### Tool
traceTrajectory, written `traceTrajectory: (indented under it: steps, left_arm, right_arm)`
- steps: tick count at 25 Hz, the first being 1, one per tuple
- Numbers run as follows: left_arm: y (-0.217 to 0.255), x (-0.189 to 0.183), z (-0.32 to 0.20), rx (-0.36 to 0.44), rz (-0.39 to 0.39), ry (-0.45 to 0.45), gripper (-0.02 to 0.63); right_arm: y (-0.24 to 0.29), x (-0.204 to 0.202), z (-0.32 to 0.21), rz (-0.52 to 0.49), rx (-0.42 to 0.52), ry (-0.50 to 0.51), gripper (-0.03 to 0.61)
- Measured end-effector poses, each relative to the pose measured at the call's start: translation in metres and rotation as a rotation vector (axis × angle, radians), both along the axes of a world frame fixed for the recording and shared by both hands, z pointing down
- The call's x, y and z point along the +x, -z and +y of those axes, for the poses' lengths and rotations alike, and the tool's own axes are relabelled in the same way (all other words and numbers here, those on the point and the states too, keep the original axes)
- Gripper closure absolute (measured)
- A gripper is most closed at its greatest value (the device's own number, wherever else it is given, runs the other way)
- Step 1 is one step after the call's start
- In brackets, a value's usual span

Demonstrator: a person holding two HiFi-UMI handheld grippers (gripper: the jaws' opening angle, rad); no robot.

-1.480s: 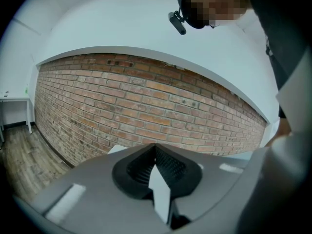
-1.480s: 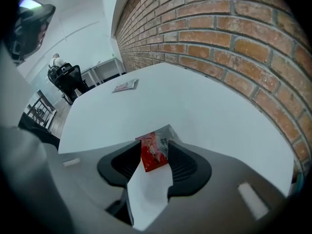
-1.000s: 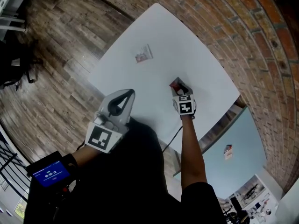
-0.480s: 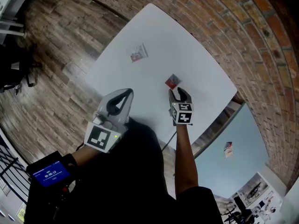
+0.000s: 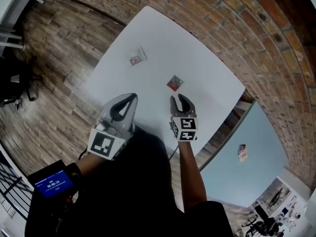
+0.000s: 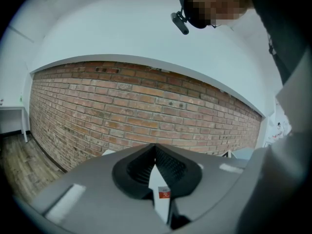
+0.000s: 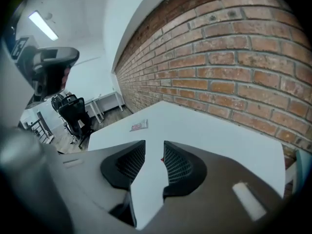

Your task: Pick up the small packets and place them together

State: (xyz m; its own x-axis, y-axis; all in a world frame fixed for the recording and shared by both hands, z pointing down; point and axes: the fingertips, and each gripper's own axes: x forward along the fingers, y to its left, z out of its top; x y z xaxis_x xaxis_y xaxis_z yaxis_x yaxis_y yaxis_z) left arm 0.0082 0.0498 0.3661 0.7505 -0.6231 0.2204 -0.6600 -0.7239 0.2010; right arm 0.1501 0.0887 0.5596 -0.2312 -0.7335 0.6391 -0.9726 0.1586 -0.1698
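Two small packets lie on the white table (image 5: 207, 63). A red one (image 5: 174, 83) is near the middle, and a pale one with a red patch (image 5: 135, 58) lies farther left. My right gripper (image 5: 179, 101) hovers just short of the red packet and does not touch it. Its jaws are open and have just been closing, with nothing between them. In the right gripper view (image 7: 155, 147) a sliver of the red packet (image 7: 161, 159) shows in the gap, and the pale packet (image 7: 139, 126) lies beyond. My left gripper (image 5: 132, 98) is shut over the near table edge. Its view (image 6: 155, 150) shows the red packet (image 6: 164, 194) below the tips.
A brick wall (image 5: 276, 48) runs along the table's far side. A pale blue table (image 5: 256, 132) at the lower right carries another packet (image 5: 241, 152). Wooden floor (image 5: 54, 68) lies to the left. Office chairs (image 7: 73, 113) stand beyond the table's end.
My right gripper has let go of the red packet and drawn back and up from it. The packet now lies alone on the table. The jaws have narrowed. My left gripper has hardly moved.
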Motion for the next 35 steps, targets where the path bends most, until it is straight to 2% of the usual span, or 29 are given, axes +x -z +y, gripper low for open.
traceTrajectory:
  steps: [6, 9, 12, 19, 22, 24, 31, 35]
  left_arm:
    - [-0.001, 0.002, -0.01, 0.064, -0.011, -0.071, 0.614]
    - [0.002, -0.001, -0.023, 0.064, 0.021, -0.08, 0.614]
    - [-0.004, -0.014, -0.037, 0.055, 0.016, -0.111, 0.614]
    - [-0.021, -0.064, -0.079, -0.01, 0.035, -0.148, 0.614]
    - [-0.025, -0.071, -0.084, -0.036, 0.049, -0.168, 0.614]
    - [-0.027, -0.076, -0.084, -0.05, 0.06, -0.19, 0.614]
    - [-0.017, -0.104, -0.129, -0.079, 0.113, -0.232, 0.614]
    - [-0.018, -0.122, -0.146, -0.092, 0.106, -0.244, 0.614]
  right_arm:
    - [0.044, -0.005, -0.006, 0.005, 0.159, -0.079, 0.569]
    - [0.057, -0.014, -0.01, 0.007, 0.204, -0.088, 0.575]
    - [0.063, -0.028, -0.02, 0.016, 0.218, -0.089, 0.575]
    - [0.056, -0.071, -0.064, -0.007, 0.165, -0.13, 0.574]
    - [0.051, -0.079, -0.072, 0.052, 0.153, -0.093, 0.537]
    - [0.049, -0.083, -0.078, 0.061, 0.143, -0.098, 0.535]
    - [0.025, -0.099, -0.121, -0.027, 0.061, -0.252, 0.509]
    - [0.013, -0.11, -0.138, -0.069, 0.019, -0.348, 0.494]
